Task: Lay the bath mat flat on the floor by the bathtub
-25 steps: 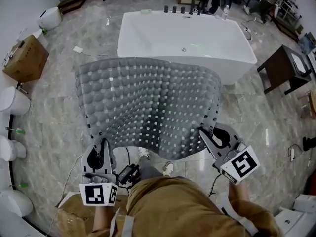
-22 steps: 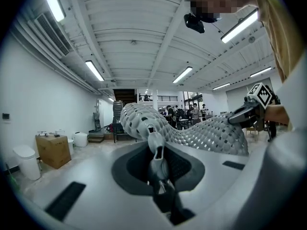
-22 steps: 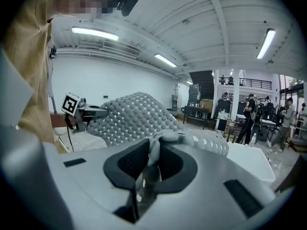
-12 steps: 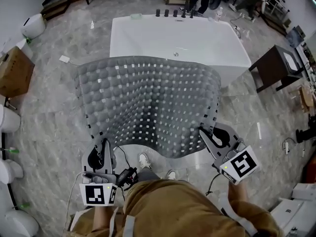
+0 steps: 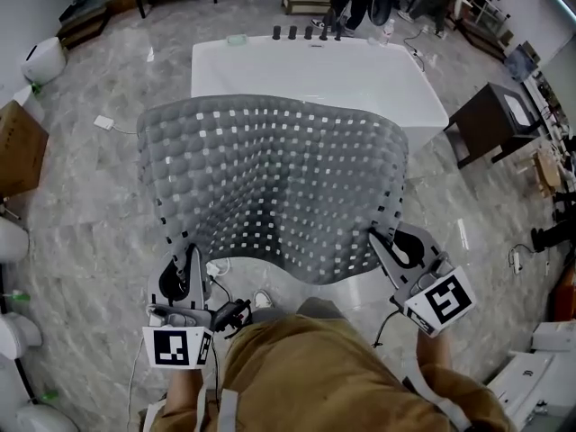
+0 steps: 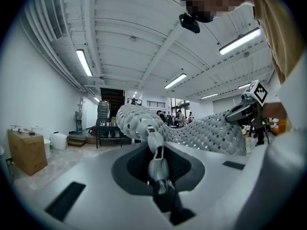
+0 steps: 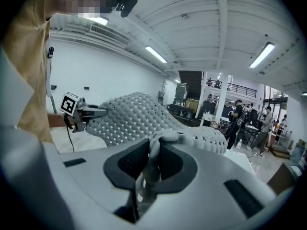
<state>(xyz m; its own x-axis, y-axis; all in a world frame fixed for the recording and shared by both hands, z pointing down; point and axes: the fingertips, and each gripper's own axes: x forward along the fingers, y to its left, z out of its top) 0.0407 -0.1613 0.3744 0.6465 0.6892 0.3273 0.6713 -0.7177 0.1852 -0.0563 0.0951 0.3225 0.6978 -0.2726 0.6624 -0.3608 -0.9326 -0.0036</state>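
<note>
A grey rubber bath mat (image 5: 270, 178) full of square holes hangs spread out in the air in front of the person, its far edge over the near rim of the white bathtub (image 5: 315, 66). My left gripper (image 5: 183, 257) is shut on the mat's near left corner, and the corner (image 6: 156, 147) shows pinched between its jaws. My right gripper (image 5: 380, 241) is shut on the near right corner (image 7: 154, 162). The mat sags in the middle between the two grips.
A dark side table (image 5: 486, 120) stands right of the tub. A cardboard box (image 5: 20, 147) and white toilets (image 5: 45, 59) line the left side. Cables (image 5: 220, 318) trail on the marble floor near the person's shoes (image 5: 261, 300). People stand beyond the tub.
The person has stepped nearer to the tub with the mat held out, so the mat's far edge now reaches over the tub's near rim. Both grips are unchanged.
</note>
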